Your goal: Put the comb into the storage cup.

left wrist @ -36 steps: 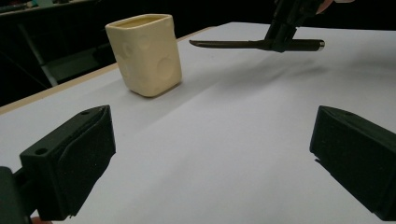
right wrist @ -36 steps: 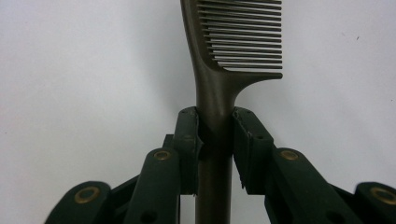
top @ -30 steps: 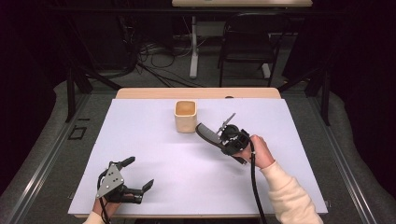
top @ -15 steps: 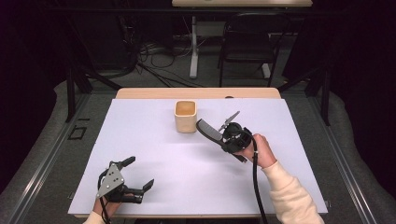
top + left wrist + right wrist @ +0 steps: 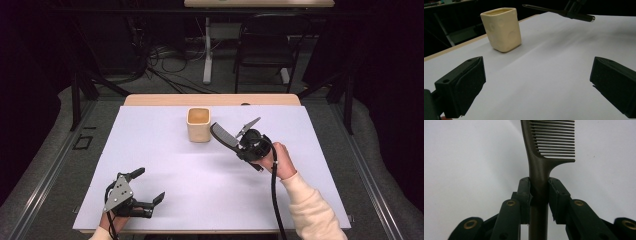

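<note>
The right gripper has its jaws clamped on the handle of a dark comb, held off the table just right of the cream cup, which stands near the middle of the far edge. In the high view the comb slants toward the cup. The left gripper, jaws wide and holding nothing, rests near the front left corner

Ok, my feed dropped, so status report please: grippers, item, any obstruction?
Right gripper shut on comb, held above the mat. Left gripper open, idle. Cream cup upright beside comb, path clear.
</note>
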`<action>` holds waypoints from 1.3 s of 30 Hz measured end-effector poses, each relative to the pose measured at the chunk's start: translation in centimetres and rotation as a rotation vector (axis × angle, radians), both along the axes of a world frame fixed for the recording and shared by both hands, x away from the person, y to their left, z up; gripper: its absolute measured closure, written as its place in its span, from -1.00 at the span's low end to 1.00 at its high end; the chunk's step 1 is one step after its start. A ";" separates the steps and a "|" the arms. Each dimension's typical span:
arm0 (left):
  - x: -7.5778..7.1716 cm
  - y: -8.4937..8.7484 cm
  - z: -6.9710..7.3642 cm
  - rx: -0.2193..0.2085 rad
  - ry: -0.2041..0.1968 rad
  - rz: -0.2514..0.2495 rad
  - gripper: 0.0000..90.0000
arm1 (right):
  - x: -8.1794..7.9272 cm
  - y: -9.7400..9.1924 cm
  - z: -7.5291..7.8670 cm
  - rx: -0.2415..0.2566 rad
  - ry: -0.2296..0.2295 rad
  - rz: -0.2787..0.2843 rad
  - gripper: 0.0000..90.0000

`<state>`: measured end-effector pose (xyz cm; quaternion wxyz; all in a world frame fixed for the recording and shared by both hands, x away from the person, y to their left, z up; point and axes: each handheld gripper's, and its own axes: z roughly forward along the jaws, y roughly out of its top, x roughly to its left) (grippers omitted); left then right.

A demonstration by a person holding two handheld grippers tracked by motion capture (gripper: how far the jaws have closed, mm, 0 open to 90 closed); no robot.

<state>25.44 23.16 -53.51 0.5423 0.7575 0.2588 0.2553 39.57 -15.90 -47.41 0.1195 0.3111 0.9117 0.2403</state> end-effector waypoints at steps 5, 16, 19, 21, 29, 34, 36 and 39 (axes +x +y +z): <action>0.0 -0.1 0.0 0.002 0.002 -0.002 -1.00 | 0.0 -0.2 0.1 0.026 0.004 -0.008 0.61; 0.0 -0.1 0.0 0.001 -0.001 -0.003 -1.00 | 0.2 -0.4 0.3 0.039 -0.015 -0.017 0.61; 0.0 -0.1 0.1 -0.017 -0.002 -0.004 -1.00 | 0.2 -0.4 0.6 0.061 -0.026 -0.022 0.61; 0.1 -0.2 0.0 -0.010 0.001 -0.006 -1.00 | 0.2 -0.5 0.8 0.067 -0.038 -0.023 0.61; 0.2 -0.1 0.0 -0.015 0.003 0.000 -1.00 | 0.5 -0.9 1.2 0.091 -0.071 -0.044 0.61; 0.1 0.0 0.0 -0.019 0.003 0.002 -1.00 | 0.8 -0.9 1.1 0.110 -0.088 -0.055 0.61; 0.0 -0.1 0.1 -0.017 -0.001 0.002 -1.00 | 0.9 -0.8 1.0 0.116 -0.089 -0.059 0.61; 0.1 -0.1 0.0 -0.017 0.003 0.002 -1.00 | 0.9 -0.8 1.1 0.123 -0.104 -0.065 0.61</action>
